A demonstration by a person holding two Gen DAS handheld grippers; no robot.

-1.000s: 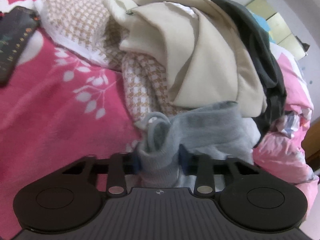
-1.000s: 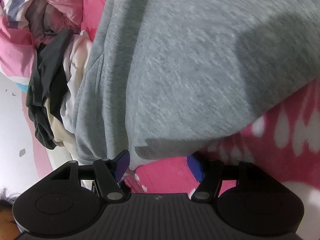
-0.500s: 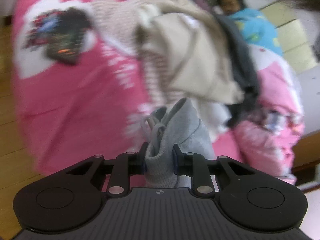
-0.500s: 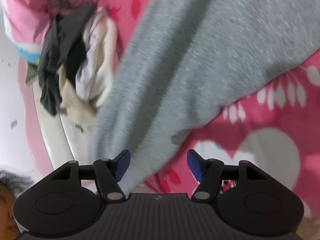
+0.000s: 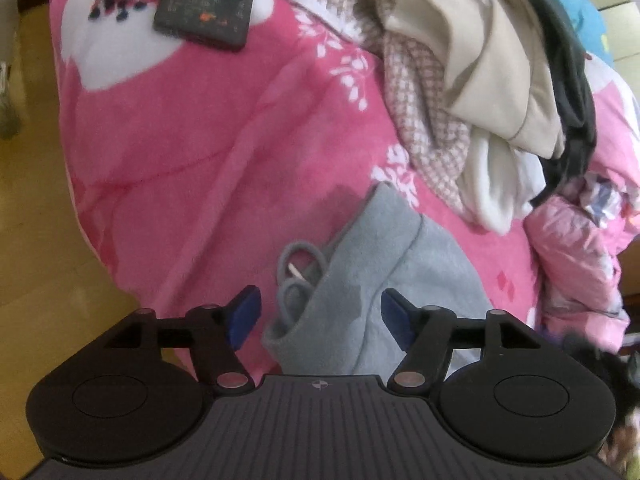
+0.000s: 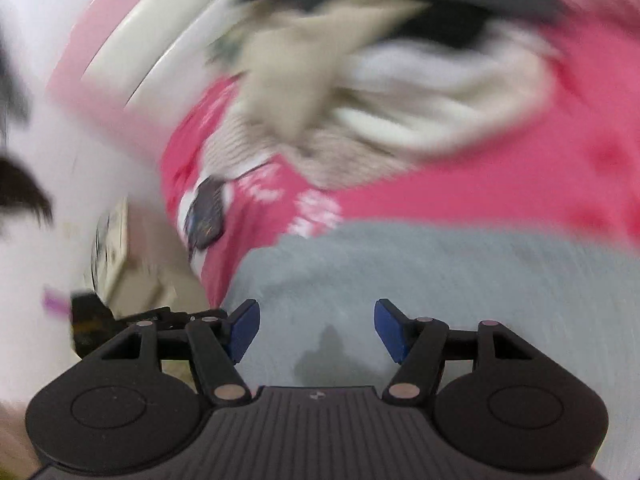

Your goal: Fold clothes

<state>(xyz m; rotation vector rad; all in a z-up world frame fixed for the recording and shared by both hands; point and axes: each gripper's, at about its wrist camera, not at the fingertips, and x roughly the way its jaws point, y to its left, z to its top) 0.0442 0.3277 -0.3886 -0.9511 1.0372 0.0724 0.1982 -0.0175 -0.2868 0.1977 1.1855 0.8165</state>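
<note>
We see the left hand-held gripper (image 5: 318, 316) spread wide, its blue pads clear of the cloth on both sides and pinching nothing. Between and just past its fingers lies the grey garment (image 5: 384, 280), bunched on the pink bedspread (image 5: 200, 152), with a looped grey drawstring (image 5: 298, 268) lying at its left edge. Beyond the garment we note a heap of clothes: a beige piece (image 5: 492, 76) on top, a brown-and-white checked piece (image 5: 424, 128) under it, a white piece (image 5: 492, 188) at the near end and a dark piece (image 5: 568, 92) along the right side. A dark flat pouch with small coloured marks (image 5: 208, 4) rests on the bedspread at the far left, well apart from the heap. Wooden floor (image 5: 36, 216) shows to the left of the bed. The right wrist view is heavily motion-blurred. There the right hand-held gripper (image 6: 316, 328) is also spread, holding nothing, with the grey garment (image 6: 440, 280) spread beneath and ahead of its fingers; whether the pads touch the fabric we cannot tell. The clothes heap (image 6: 340, 80) appears beyond it as a smear of beige, white and dark.
</note>
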